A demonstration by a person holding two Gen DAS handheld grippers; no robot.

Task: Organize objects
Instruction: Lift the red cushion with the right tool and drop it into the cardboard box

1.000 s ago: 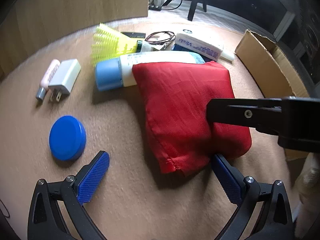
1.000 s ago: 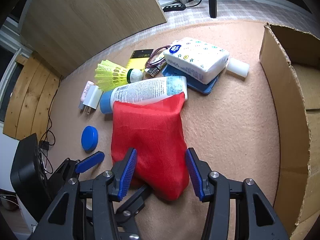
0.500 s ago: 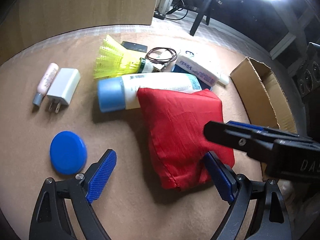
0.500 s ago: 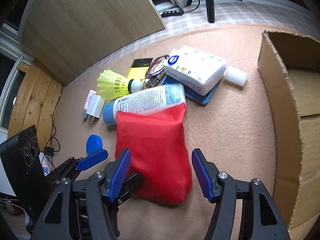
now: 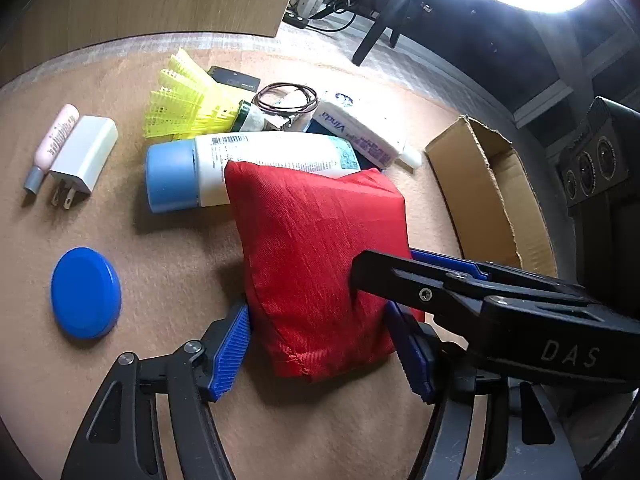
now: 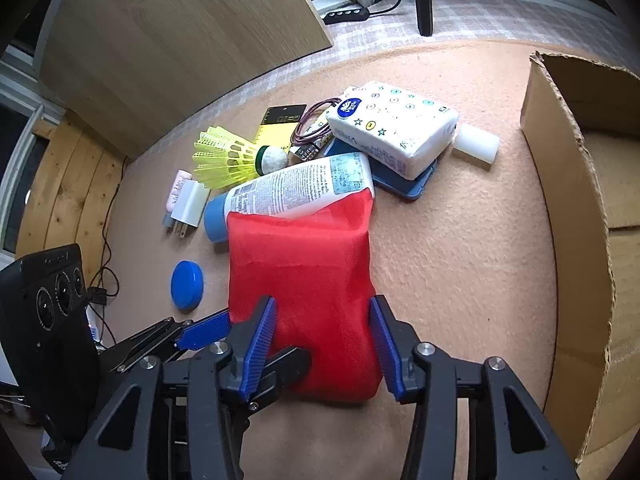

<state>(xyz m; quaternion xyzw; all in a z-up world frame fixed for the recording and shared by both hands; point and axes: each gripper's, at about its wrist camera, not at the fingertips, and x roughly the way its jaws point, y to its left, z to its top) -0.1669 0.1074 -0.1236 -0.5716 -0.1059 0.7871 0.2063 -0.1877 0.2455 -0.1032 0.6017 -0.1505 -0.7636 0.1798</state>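
The red pouch (image 6: 304,280) lies on the tan mat (image 6: 460,248), its far edge against the white bottle (image 6: 296,192). The right gripper (image 6: 322,344) and the left gripper (image 5: 320,348) both straddle its near end, jaws just closing; pads appear to touch the fabric, though firm pressure is uncertain.
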